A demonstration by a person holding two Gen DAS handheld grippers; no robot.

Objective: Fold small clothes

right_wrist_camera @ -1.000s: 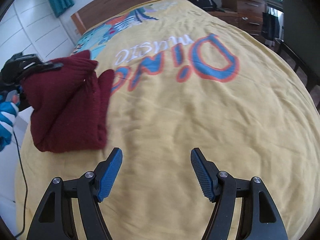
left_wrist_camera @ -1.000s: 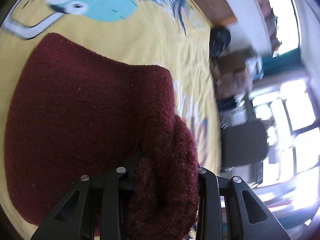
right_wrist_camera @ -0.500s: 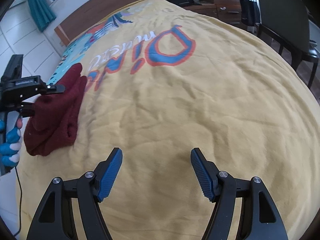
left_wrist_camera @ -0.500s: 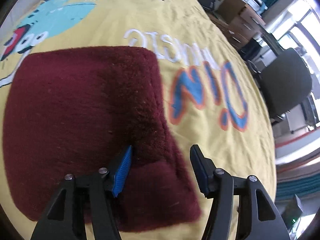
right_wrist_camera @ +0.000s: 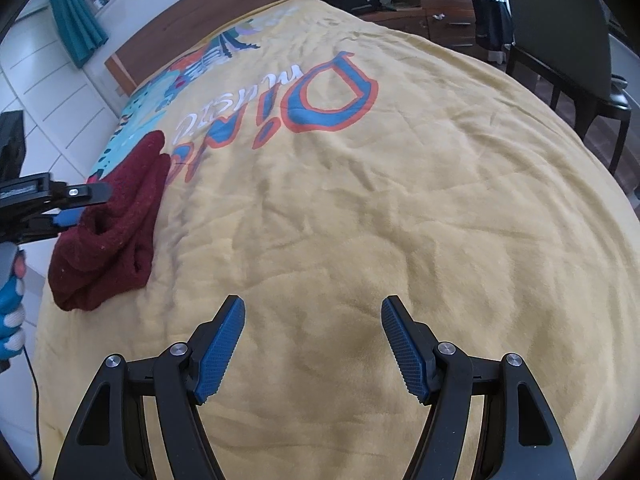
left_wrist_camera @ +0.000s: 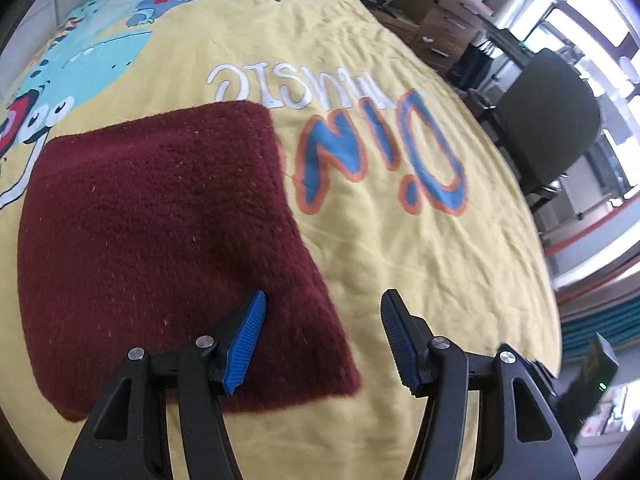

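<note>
Knitwear (left_wrist_camera: 160, 232), maroon, folded, probably soft and floppy, wants an edge grip; left gripper (left_wrist_camera: 320, 336) and right gripper (right_wrist_camera: 312, 340) gape empty.

1. Soft daylight fills both views; the windows (left_wrist_camera: 592, 12) at the left wrist view's right edge are blown out.
2. Fisheye bending curves the bed (right_wrist_camera: 400, 200) and darkens the corners.
3. That view's right edge is smeared; shadows are faint.
</note>
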